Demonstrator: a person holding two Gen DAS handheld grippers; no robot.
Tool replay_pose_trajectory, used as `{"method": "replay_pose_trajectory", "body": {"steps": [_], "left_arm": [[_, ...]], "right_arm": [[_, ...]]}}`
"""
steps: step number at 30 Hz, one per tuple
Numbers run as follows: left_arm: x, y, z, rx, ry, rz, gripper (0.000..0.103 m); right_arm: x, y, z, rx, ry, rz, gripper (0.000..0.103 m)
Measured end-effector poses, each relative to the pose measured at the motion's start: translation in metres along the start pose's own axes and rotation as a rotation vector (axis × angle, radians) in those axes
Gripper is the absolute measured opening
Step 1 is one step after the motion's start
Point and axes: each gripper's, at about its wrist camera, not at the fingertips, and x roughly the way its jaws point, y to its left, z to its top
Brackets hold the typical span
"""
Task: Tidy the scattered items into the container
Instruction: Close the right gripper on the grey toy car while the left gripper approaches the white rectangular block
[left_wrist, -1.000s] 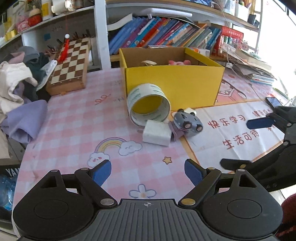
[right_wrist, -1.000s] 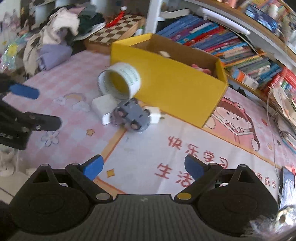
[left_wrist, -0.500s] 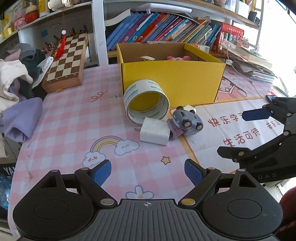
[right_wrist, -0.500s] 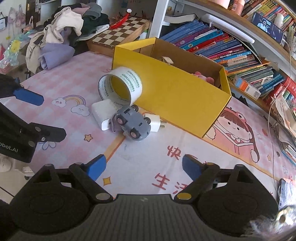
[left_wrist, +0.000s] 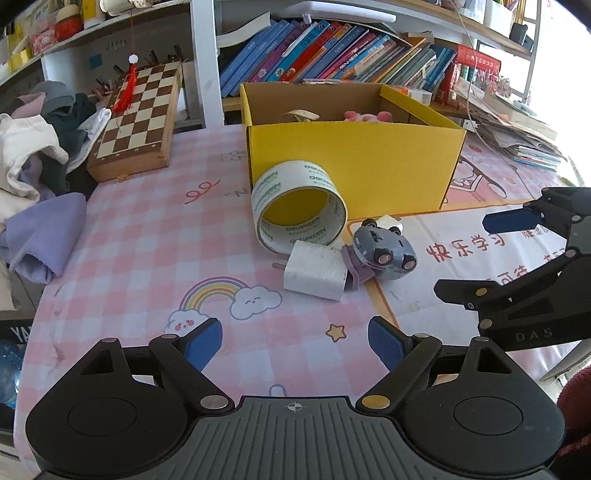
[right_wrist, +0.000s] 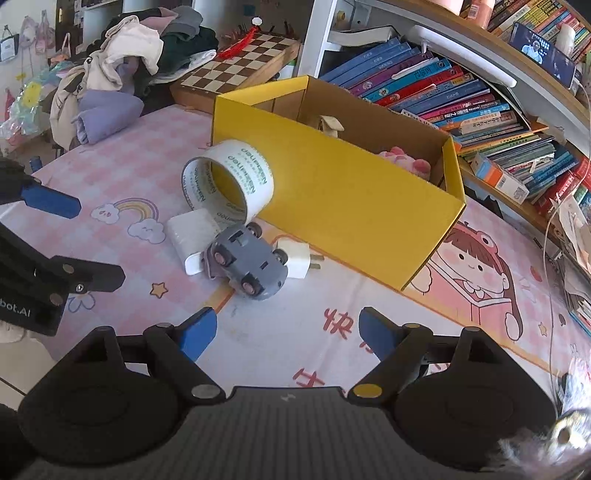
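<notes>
The tabletop (left_wrist: 140, 236), covered in a pink checked cloth with rainbow and cloud prints, is bare along its near edge and across most of its left half. At its far edge, against the bookshelf, stands the open yellow cardboard box (left_wrist: 354, 162), with a pink soft toy (right_wrist: 404, 157) lying inside against its right wall. A folded wooden chessboard (left_wrist: 138, 120) lies at the far left corner beside a heap of clothes (left_wrist: 33, 162) that spills over the left edge. A wide roll of white printed tape (left_wrist: 299, 210) rests on its side, touching the box's front wall. Just in front of it lies a white rectangular charger block (left_wrist: 317, 271), touching a small grey toy car (right_wrist: 245, 264) that lies wheels-up. A smaller white plug adapter (right_wrist: 299, 260) sits between the car and the box. The left tongs (left_wrist: 295, 339) are released above bare cloth near the front edge. The right tongs (right_wrist: 288, 332) have just been narrowing yet remain released, with nothing between them, short of the car.
</notes>
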Motion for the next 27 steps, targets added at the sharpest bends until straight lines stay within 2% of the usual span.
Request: {"method": "replay_pose_trajectory", "body": {"steps": [7, 9, 21, 27], "left_arm": [[0.008, -0.004, 0.005, -0.014, 0.011, 0.016, 0.088], [0.010, -0.003, 0.005, -0.023, 0.016, 0.024, 0.088], [0.017, -0.005, 0.009, -0.016, 0.066, 0.066, 0.088], [0.018, -0.004, 0.011, -0.015, 0.084, 0.105, 0.088]], "right_arm": [[0.009, -0.009, 0.006, -0.017, 0.003, 0.057, 0.076], [0.013, -0.009, 0.008, -0.032, 0.007, 0.077, 0.070], [0.039, -0.004, 0.026, -0.102, 0.009, 0.195, 0.069], [0.060, 0.001, 0.035, -0.118, 0.049, 0.234, 0.065]]}}
